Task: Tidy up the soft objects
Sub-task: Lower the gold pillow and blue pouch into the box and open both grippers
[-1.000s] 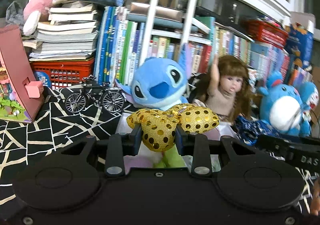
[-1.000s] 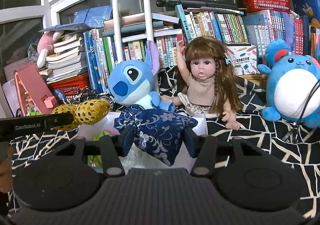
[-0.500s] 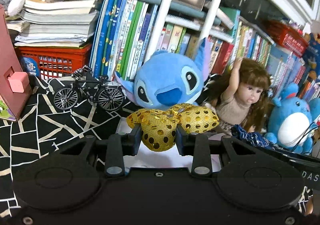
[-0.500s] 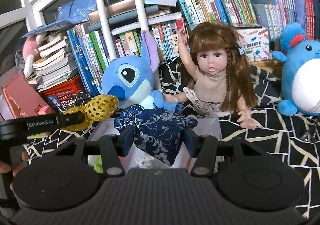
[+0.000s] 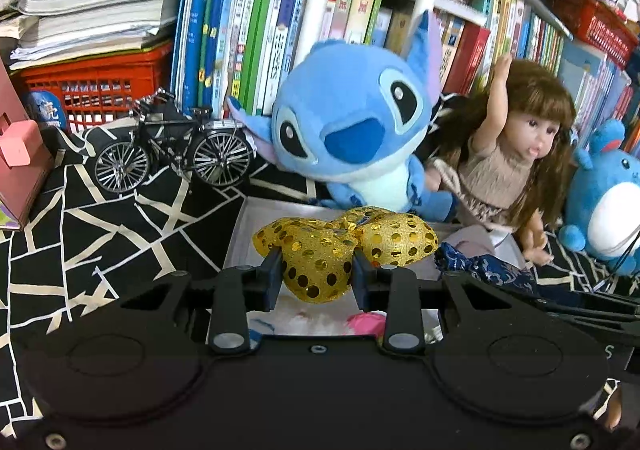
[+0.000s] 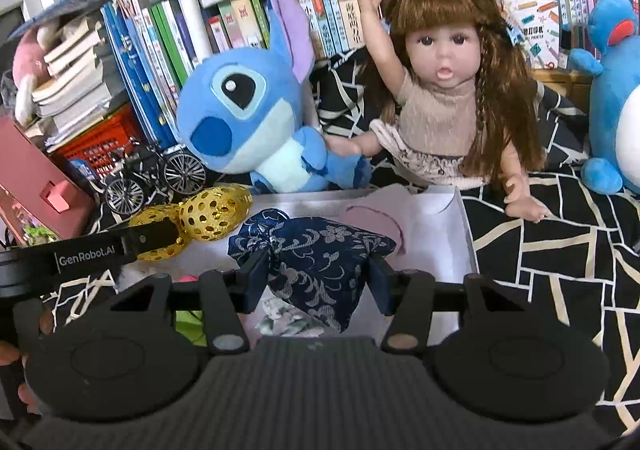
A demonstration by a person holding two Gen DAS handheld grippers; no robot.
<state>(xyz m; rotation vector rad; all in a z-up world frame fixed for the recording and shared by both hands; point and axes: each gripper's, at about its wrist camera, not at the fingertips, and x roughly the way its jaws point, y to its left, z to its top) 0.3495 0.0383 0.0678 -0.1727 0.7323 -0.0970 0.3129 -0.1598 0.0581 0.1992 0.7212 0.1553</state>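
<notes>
My left gripper (image 5: 316, 274) is shut on a gold sequinned pouch (image 5: 320, 258), held above a white open box (image 5: 240, 234). The same gold pouch (image 6: 212, 212) shows at the left of the right wrist view, with the left gripper's finger across it. My right gripper (image 6: 314, 278) is shut on a dark blue floral pouch (image 6: 316, 250), also held over the white box (image 6: 460, 226). A pale pink soft piece (image 6: 372, 218) lies inside the box behind the blue pouch. In the left wrist view the blue pouch (image 5: 488, 268) sits just right of the gold one.
Behind the box sit a blue plush (image 5: 352, 130), a doll (image 6: 440, 98) and a blue-and-white plush (image 5: 604, 202). A model bicycle (image 5: 172, 146), a red basket (image 5: 92, 86) and a pink box (image 5: 20, 154) stand to the left. Books fill the shelf behind.
Both grippers have moved forward and dipped toward the white box, each still gripping its pouch. The plush and doll loom larger.
</notes>
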